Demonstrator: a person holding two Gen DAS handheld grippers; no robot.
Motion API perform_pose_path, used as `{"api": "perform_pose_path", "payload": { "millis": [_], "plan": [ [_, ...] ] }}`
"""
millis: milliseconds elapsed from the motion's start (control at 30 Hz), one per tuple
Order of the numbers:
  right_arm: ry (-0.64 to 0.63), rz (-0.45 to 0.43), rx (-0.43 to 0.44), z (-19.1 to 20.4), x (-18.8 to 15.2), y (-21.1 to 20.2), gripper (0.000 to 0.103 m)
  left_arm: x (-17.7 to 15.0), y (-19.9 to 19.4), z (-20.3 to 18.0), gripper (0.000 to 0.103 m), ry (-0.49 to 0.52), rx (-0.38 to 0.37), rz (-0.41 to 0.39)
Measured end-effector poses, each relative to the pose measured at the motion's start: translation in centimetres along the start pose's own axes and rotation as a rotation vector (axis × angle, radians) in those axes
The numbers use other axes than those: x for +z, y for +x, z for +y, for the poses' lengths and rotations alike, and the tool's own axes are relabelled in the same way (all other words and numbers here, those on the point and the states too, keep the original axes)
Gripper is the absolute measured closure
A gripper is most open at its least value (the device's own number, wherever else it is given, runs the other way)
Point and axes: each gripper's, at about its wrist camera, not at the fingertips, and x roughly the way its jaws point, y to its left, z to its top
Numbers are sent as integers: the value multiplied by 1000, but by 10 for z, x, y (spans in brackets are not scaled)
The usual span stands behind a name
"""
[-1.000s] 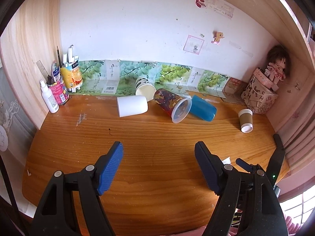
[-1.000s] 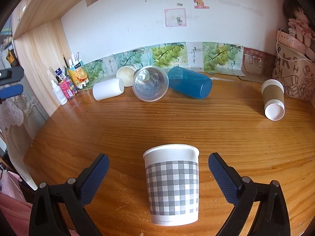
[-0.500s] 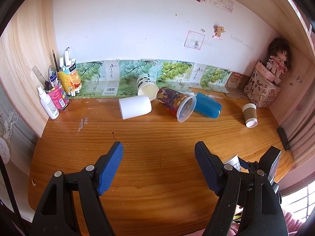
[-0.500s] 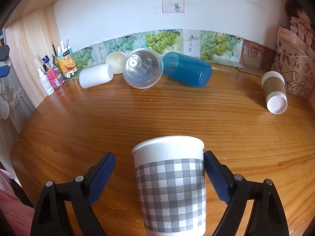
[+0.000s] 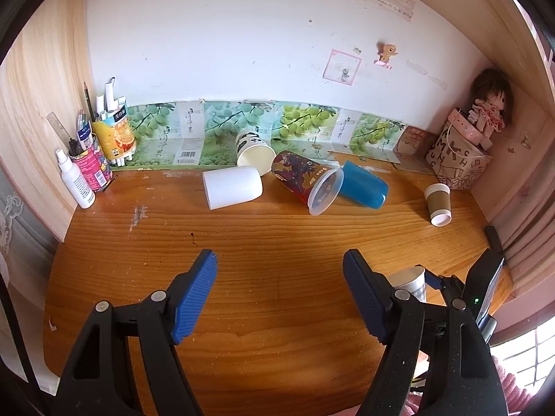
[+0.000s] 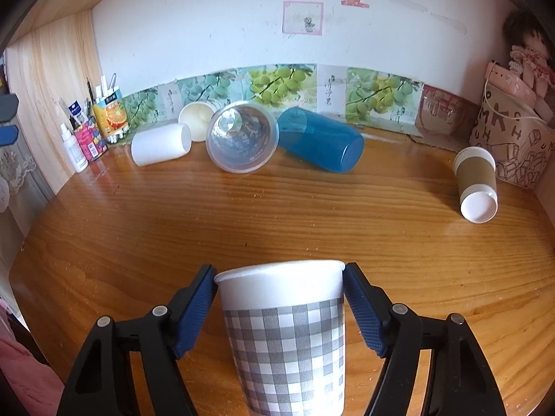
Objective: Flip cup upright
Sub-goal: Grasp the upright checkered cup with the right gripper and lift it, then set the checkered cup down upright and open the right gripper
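Note:
A white paper cup with a grey check band (image 6: pixel 284 332) stands upright on the wooden desk (image 6: pixel 277 222), between the blue pads of my right gripper (image 6: pixel 280 306). The pads touch its rim on both sides. The same cup shows partly in the left wrist view (image 5: pixel 411 282), behind my left gripper's right finger. My left gripper (image 5: pixel 280 289) is open and empty above the front of the desk.
Several cups lie on their sides at the back: a white one (image 6: pixel 161 144), a clear printed one (image 6: pixel 241 137), a blue one (image 6: pixel 321 140), a cream one (image 6: pixel 196 119) and a brown-banded one (image 6: pixel 476 182) at right. A pen holder and bottles (image 5: pixel 86 166) stand at left, a doll and bag (image 5: pixel 464 156) at right.
My right gripper's jaws have narrowed from wide open until the pads touch the checked cup. The left gripper has drawn back and up a little, still open.

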Motion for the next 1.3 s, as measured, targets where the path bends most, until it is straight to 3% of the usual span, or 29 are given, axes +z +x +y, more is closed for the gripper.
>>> {"api": "perform_pose_path", "payload": {
  "millis": [533,1100,1167,1300],
  "plan": [
    [59,-91,-38,1,5,-36,29,3,3,-8,25,48,-73,5],
    [125,-53,-25,1,-6,-45,27,-3,5,-16,25,59,-123,37],
    [142,-54,-26,1,-5,-47,22,-6,8,-17,25,47,-141,54],
    [184,-17,-42,-1,1,-56,21,-14,15,-21,25,18,-163,111]
  ]
}}
